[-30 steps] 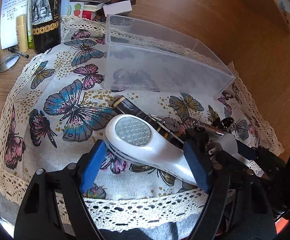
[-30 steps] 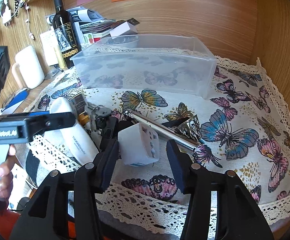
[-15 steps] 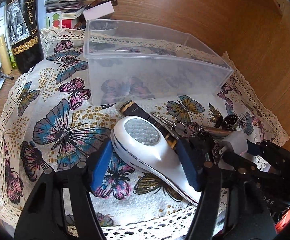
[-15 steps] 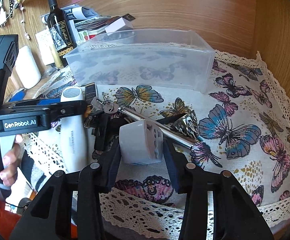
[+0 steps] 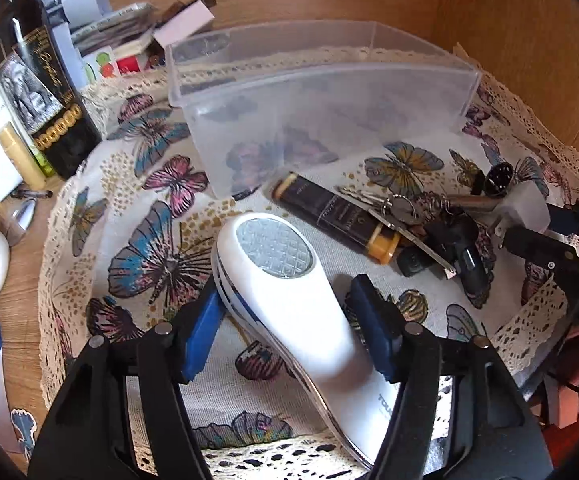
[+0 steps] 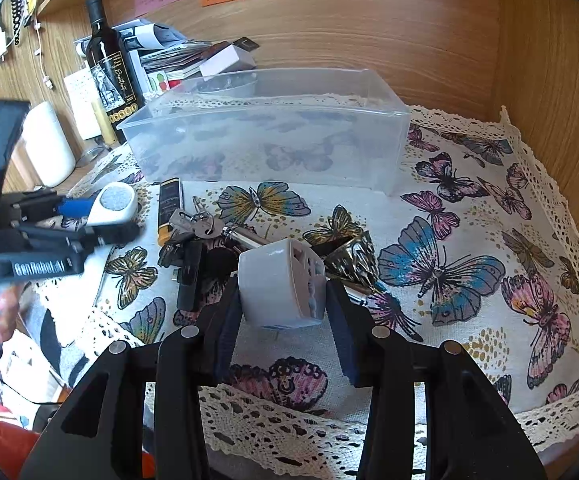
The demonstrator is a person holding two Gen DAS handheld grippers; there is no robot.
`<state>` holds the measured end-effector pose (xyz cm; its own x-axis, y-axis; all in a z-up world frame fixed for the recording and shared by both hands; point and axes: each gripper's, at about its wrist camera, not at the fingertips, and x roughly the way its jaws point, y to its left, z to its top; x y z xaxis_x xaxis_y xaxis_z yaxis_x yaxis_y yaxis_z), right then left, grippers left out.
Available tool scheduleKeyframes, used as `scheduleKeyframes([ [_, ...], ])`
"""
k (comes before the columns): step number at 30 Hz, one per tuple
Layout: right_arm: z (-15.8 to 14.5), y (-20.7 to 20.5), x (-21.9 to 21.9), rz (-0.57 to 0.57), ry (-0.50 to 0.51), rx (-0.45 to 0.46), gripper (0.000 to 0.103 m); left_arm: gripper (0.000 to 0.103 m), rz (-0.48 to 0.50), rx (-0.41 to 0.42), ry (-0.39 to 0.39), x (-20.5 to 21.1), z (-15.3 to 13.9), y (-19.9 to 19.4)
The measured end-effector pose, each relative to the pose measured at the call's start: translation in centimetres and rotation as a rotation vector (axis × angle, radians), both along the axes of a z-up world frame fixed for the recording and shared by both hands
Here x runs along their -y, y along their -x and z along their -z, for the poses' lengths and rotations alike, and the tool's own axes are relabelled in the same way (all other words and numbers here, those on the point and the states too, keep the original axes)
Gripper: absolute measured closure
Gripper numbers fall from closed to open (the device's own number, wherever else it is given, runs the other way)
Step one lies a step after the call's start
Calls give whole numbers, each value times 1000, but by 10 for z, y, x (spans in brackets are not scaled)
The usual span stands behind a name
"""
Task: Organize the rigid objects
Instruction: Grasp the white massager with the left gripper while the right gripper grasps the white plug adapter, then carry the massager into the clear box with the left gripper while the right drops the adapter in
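My left gripper (image 5: pixel 289 320) is shut on a white lint shaver (image 5: pixel 289 292) with a round metal mesh head, held just above the butterfly cloth. It also shows in the right wrist view (image 6: pixel 113 204). My right gripper (image 6: pixel 283 312) is shut on a white plug adapter (image 6: pixel 281 284), lifted a little off the cloth; the adapter also shows in the left wrist view (image 5: pixel 523 208). A clear plastic bin (image 6: pixel 265 140) stands open behind both, also in the left wrist view (image 5: pixel 321 100).
On the cloth between the grippers lie a dark lighter (image 5: pixel 337 216), a key bunch (image 6: pixel 193 224), a metal rod (image 6: pixel 245 238), a black clip (image 6: pixel 189 276) and a brass piece (image 6: pixel 353 256). A wine bottle (image 6: pixel 109 72), a white jar (image 6: pixel 49 144) and papers stand at the back left. Wooden walls close the back and right.
Both grippers closed on their objects and lifted them slightly. The left gripper with the shaver moved toward the bin; the right gripper raised the adapter off the cloth.
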<state>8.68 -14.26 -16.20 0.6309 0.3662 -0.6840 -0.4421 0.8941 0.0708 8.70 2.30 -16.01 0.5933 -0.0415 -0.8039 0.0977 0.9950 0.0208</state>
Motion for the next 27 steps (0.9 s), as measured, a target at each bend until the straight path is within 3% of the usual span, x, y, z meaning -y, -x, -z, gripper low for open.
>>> scheduleKeyframes([
  [2, 0, 0, -2, -4, 4, 0, 64, 42, -5, 5, 14, -2, -1, 4],
  [4, 0, 1, -4, -5, 8, 3, 64, 59, -11, 11, 34, -6, -2, 7],
  [5, -1, 1, -4, -5, 7, 7, 64, 61, -16, 13, 31, -7, -3, 9],
  [13, -21, 0, -3, 7, -6, 75, 64, 62, -31, 60, 58, -9, -18, 13],
  [27, -75, -20, -2, 23, -52, 227, 64, 63, -48, 309, 114, -19, -101, 11],
])
